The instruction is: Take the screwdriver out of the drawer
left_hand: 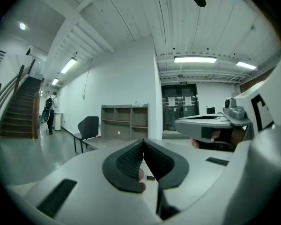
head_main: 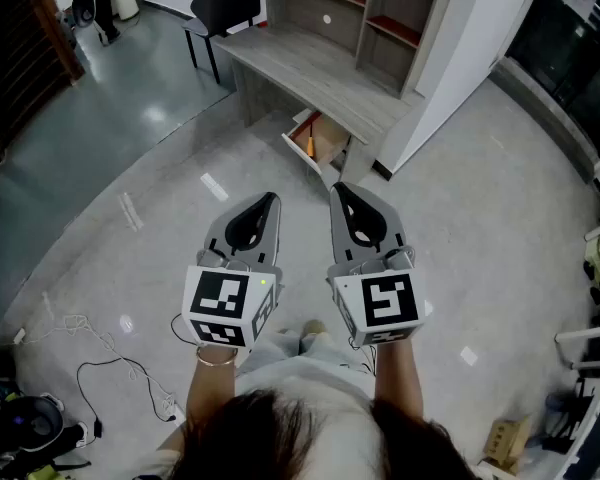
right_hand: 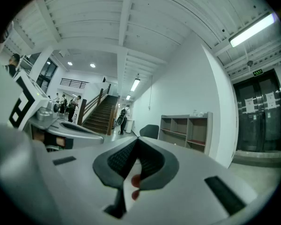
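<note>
- Both tools are shut with nothing between them; the left gripper [head_main: 271, 200] and the right gripper [head_main: 337, 187] are held side by side, and each one's own view shows the ribbed pads pressed together on air.
- The drawer [head_main: 304, 160] stands pulled open under the desk [head_main: 310, 68], at about 12 o'clock from the grippers and well apart from them; a small orange shape inside, near its front wall, looks like the screwdriver [head_main: 308, 148], though it is too small to tell how it lies.
- The task looks barely begun; the approach across the floor [head_main: 130, 128] is yet to be made.
- Likely slips: reaching in with the jaws shut would push the tool about instead of taking it; the drawer sits low beneath the desk edge, so a gripper coming in steeply may knock the desk or the drawer wall; a grip on the round handle alone may let it roll or tip.
- A chair [head_main: 225, 3] stands at 11 o'clock, beside the desk; it seems clear of the path.
</note>
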